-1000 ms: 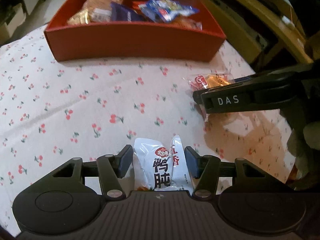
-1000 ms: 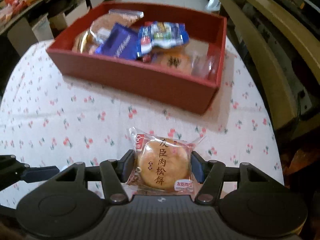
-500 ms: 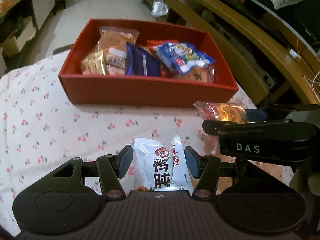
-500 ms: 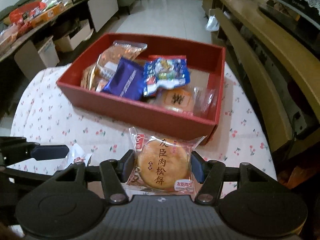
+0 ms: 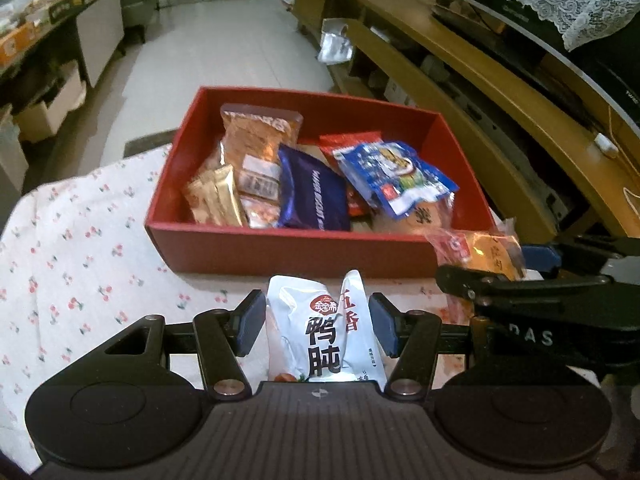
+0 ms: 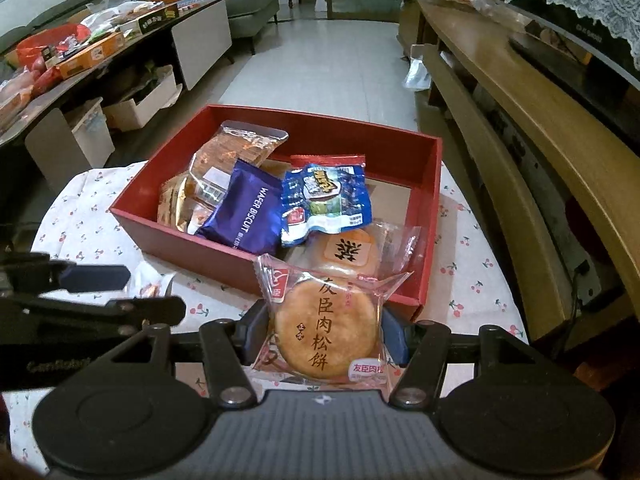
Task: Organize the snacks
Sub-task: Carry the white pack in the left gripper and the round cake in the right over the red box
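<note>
My left gripper [image 5: 318,322] is shut on a white snack pouch [image 5: 320,340] with red and black lettering, held above the cloth just short of the red box [image 5: 280,250]. My right gripper [image 6: 320,334] is shut on a round meat-floss pastry [image 6: 326,330] in a clear wrapper, held over the near right corner of the red box [image 6: 216,254]. The box holds several snack packets, among them a purple wafer pack [image 6: 248,216] and a blue packet [image 6: 326,200]. In the left wrist view the right gripper [image 5: 516,280] shows at the right with its pastry [image 5: 484,252].
The box rests on a table with a white cherry-print cloth [image 5: 80,264]. A wooden TV cabinet [image 6: 520,128] runs along the right, close to the table. Tiled floor lies beyond the box, and a cluttered low table [image 6: 80,52] stands at the left.
Both grippers have risen with their snacks and drawn nearer the red box. I now see down into it from higher up. Both grips are unchanged.
</note>
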`<state>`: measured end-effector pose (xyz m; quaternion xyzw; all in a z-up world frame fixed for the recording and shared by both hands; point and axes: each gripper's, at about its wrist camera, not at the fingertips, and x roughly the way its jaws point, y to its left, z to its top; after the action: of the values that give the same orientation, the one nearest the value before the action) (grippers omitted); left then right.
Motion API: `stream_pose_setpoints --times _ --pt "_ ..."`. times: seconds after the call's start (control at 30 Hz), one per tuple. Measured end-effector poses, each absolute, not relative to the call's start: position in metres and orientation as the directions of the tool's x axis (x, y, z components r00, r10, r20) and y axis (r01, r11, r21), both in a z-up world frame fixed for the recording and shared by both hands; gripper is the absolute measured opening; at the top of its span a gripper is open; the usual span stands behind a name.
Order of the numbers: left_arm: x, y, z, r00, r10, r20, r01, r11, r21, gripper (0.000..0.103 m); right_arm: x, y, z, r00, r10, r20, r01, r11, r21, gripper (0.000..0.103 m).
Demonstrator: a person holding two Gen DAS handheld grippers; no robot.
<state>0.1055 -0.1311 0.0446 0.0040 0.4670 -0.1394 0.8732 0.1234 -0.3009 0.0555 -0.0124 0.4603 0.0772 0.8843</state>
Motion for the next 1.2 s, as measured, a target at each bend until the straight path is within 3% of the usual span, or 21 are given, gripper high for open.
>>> stream_pose_setpoints --times 1.2 --pt "0.136 -0.137 0.071 0.617 -0.213 -0.757 0.241 0.968 -0.076 0.063 0.145 -0.299 0.079 0.661 0.080 -0.746 -0.099 0.995 0.019 0.079"
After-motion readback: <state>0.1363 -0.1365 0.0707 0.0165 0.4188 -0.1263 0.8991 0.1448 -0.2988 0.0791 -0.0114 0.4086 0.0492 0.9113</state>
